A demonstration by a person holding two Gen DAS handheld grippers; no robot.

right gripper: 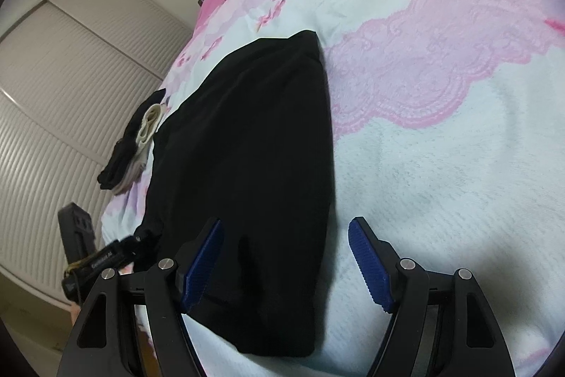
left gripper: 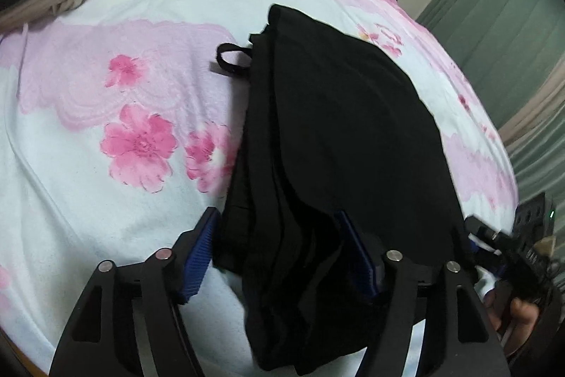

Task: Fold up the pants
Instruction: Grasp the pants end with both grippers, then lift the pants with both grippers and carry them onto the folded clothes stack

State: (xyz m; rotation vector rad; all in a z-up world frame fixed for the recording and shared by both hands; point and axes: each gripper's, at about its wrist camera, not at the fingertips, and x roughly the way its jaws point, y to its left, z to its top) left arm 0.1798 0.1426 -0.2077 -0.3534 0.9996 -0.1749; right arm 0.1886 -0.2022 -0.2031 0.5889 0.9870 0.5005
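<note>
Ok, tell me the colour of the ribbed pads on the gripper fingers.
Blue, on black fingers. The right gripper's pads show it best, in the right wrist view.

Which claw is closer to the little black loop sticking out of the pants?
Left. The left claw sits at the pants' loop side; the right claw straddles the opposite edge.

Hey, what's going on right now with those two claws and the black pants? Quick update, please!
Left gripper open, straddling the near end of the black pants. Right gripper open over the same end. Pants folded lengthwise on the floral bedspread. Nothing blocking.
</note>
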